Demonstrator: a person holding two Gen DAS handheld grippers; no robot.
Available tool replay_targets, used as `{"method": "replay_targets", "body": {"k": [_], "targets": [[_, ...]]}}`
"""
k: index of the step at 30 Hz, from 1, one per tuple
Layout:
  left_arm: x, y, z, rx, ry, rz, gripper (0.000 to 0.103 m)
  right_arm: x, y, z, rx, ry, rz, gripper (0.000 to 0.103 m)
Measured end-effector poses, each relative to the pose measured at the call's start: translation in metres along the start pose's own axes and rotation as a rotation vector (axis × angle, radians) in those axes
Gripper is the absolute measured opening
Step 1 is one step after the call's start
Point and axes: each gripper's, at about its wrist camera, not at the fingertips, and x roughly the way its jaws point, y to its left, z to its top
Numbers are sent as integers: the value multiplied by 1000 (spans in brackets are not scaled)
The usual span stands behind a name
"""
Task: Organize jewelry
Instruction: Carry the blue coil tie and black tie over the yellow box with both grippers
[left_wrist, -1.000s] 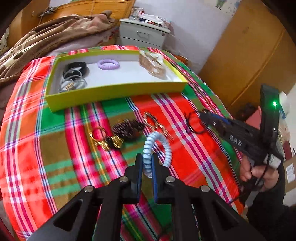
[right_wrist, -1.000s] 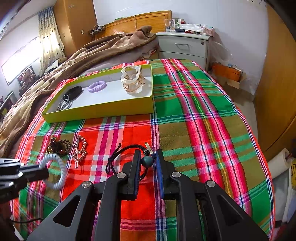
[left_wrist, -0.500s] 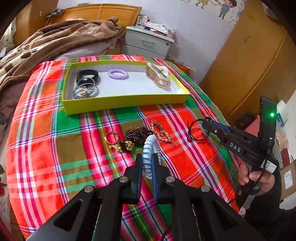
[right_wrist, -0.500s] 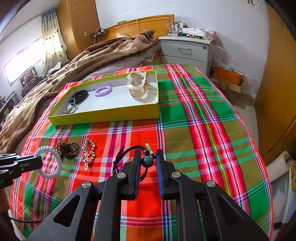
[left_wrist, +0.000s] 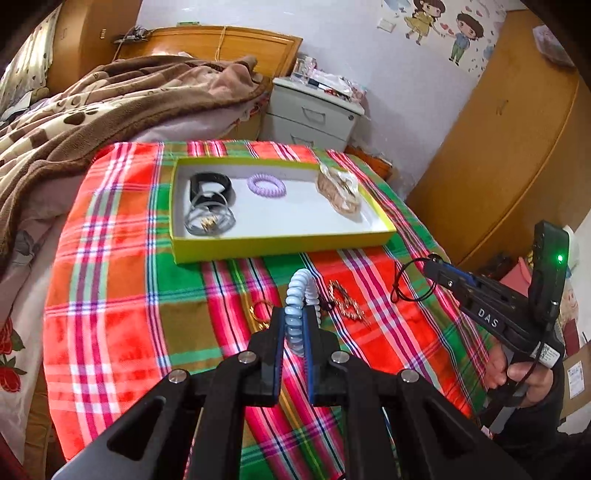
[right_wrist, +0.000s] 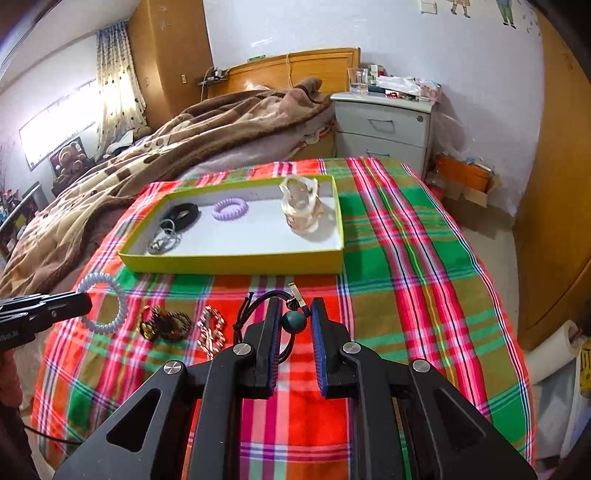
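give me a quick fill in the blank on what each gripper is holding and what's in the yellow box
1. The left gripper is shut on a pale blue ____ hair tie.
2. The right gripper holds a black cord with a dark ____ bead between its fingers.
3. The coil hair tie lying in the yellow box is ____ in colour.
4. The gold chain bracelet lies on the plaid ____.

Missing words: coil; green; purple; cloth

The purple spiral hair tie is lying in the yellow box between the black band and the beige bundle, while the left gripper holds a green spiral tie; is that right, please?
Not quite: the spiral tie in the left gripper is pale blue, not green, as the left wrist view shows. The purple spiral hair tie does lie in the yellow box between the black band and beige bundle.
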Motion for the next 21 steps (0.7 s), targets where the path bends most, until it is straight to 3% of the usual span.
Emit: {"method": "replay_targets", "body": {"k": [21], "targets": [[20, 24, 61, -26, -35, 0, 10, 26, 18, 53, 9, -38, 46, 16]]}}
